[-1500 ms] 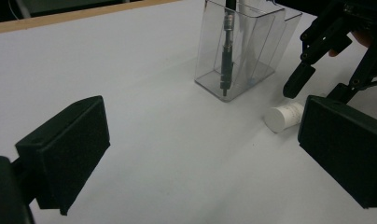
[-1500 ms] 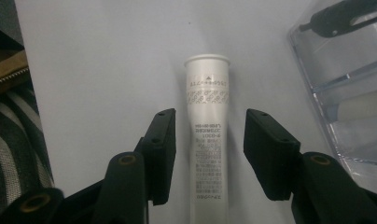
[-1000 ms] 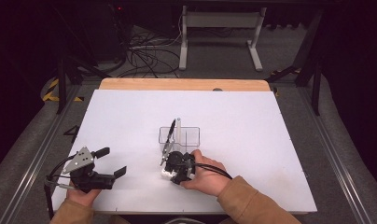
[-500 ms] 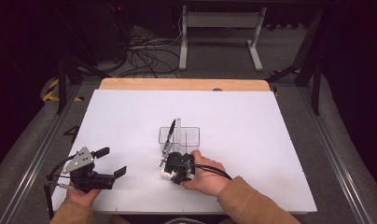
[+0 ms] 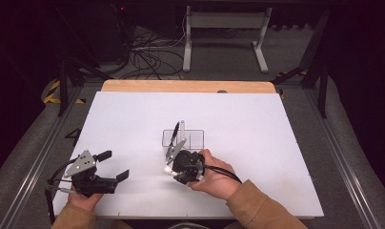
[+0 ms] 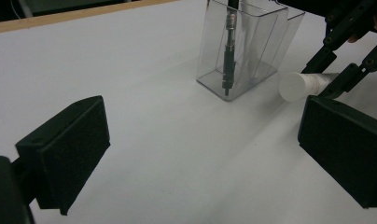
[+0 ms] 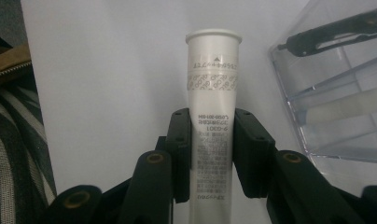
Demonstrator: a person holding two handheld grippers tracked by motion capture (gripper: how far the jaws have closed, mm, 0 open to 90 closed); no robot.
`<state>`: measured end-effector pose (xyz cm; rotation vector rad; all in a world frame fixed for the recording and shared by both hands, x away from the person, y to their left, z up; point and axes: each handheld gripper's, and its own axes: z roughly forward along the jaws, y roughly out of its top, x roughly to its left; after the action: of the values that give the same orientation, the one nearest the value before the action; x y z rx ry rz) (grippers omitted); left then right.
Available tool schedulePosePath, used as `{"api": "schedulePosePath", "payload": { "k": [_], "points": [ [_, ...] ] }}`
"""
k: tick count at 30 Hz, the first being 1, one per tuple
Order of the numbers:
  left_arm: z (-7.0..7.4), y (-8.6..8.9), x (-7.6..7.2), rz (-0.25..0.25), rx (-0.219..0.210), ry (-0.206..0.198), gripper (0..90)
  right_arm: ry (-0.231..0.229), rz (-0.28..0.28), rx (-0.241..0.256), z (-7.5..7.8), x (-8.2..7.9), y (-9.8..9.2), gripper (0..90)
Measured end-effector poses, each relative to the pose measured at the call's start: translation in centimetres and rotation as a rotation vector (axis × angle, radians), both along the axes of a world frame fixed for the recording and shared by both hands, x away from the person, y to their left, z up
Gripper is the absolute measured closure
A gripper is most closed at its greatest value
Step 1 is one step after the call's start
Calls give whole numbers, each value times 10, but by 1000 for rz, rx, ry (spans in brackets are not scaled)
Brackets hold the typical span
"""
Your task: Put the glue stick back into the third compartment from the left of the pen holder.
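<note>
A clear plastic holder [image 5: 183, 139] stands mid-table with a black pen [image 5: 174, 131] and a white stick [image 5: 182, 128] upright in it. Just in front of it, my right gripper [image 5: 174, 168] is shut on a white printed tube [image 5: 167, 169]. In the right gripper view the tube [image 7: 212, 84] runs between the jaws, capped end pointing away, with the holder [image 7: 336, 84] to its right. My left gripper [image 5: 114, 165] rests at the front left, open and holding nothing. Its view shows its pads [image 6: 65, 149] wide apart, the holder [image 6: 242, 46], the pen [image 6: 229, 51] and the tube [image 6: 301, 84].
The white tabletop [image 5: 257, 129] ends in a wooden strip [image 5: 186, 86] at the far edge. Beyond it are cables [image 5: 147, 57] and a metal stand [image 5: 224, 33] on the dark floor. A striped fabric [image 7: 14, 140] shows at the left of the right gripper view.
</note>
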<state>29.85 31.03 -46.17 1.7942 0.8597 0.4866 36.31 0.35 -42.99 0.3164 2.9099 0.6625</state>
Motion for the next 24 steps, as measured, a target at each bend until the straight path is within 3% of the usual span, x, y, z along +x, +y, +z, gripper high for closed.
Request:
{"api": "schedulePosePath", "payload": {
  "k": [10, 24],
  "points": [
    [0, 0, 0, 0, -6, 2, 29, -30, 6, 83, 10, -1, -7, 700],
    [-1, 0, 0, 2, -5, -2, 29, -132, 1, 327, 39, -4, -27, 700]
  ]
}}
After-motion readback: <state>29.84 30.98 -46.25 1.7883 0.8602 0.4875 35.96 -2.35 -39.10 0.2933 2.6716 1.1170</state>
